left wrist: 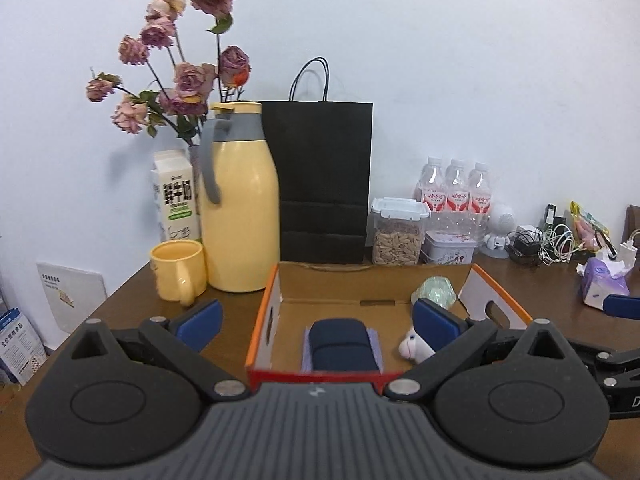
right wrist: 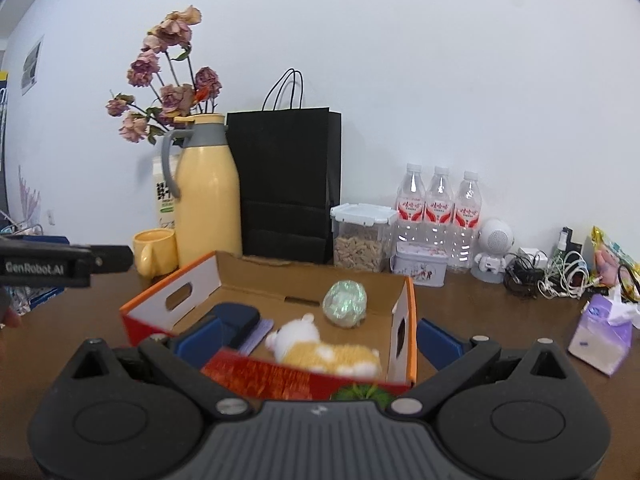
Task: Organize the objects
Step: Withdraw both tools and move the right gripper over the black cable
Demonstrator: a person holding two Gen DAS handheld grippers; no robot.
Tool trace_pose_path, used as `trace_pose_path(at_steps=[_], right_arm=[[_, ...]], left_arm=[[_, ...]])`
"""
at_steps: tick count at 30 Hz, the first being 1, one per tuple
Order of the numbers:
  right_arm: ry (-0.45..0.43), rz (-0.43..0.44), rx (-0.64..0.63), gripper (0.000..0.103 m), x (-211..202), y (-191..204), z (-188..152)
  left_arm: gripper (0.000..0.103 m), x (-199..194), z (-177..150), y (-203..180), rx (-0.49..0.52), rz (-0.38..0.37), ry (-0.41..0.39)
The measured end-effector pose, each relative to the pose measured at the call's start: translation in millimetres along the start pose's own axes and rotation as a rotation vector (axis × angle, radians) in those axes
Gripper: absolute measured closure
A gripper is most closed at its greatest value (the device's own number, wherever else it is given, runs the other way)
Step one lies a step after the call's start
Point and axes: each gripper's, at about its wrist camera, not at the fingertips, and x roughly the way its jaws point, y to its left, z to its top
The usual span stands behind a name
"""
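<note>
Both claws wide; plush toy (right wrist: 328,350) whole in right view, seemingly half-hidden left.

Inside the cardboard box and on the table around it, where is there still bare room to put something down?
In the box, bare floor lies along the back wall, left of the green wrapped ball and behind the dark case. The front right holds the plush toy. Outside, bare table lies between the box and tissue pack. The back edge is crowded.
</note>
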Motion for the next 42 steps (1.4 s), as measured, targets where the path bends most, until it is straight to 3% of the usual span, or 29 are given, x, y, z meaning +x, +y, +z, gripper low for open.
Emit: trace_pose_path(at_steps=[14, 23, 42], right_arm=[[0.095, 0.006, 0.017, 0.0, -62.4, 8.2, -59.6], [0.152, 0.003, 0.04, 0.0, -75.9, 10.2, -85.9], [0.239, -0.014, 0.073, 0.0, -56.3, 0.8, -110.7]], left_arm=[[0.0, -64.2, -57.5, 17.2, 0.015, 0.001, 0.061], [0.0, -69.0, -87.0, 23.6, 0.012, 0.019, 0.13], [0.0, -54.7, -97.4, 25.8, -0.008, 0.018, 0.192]])
